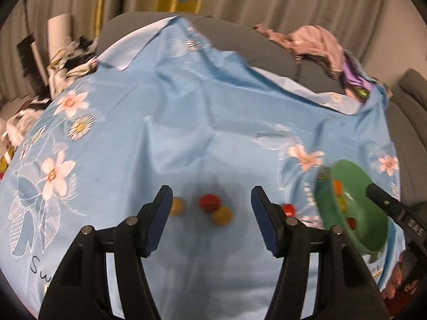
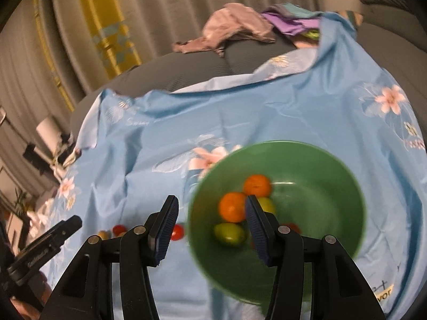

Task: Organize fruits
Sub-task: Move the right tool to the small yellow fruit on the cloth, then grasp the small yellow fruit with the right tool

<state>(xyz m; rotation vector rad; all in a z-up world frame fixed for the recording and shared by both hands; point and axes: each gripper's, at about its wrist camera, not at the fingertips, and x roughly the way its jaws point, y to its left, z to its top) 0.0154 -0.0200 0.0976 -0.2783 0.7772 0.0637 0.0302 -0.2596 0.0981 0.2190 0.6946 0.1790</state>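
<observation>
A green bowl [image 2: 307, 165] sits on the blue flowered cloth [image 2: 240, 112] and holds two orange fruits [image 2: 232, 206], green ones [image 2: 229, 233] and a red one. My right gripper [image 2: 210, 221] is open, its jaws straddling the bowl's left rim. In the left wrist view the bowl [image 1: 355, 213] is at the right. My left gripper [image 1: 210, 213] is open above loose fruits on the cloth [image 1: 186, 120]: a red fruit [image 1: 209, 202], a yellow one [image 1: 222, 215], another yellow [image 1: 176, 206] and a small red one [image 1: 288, 209].
A grey sofa back [image 1: 240, 42] lies beyond the cloth, with a pile of pink and purple clothes [image 1: 320, 45] on it. Clutter [image 1: 66, 61] lies at the far left. Curtains hang behind.
</observation>
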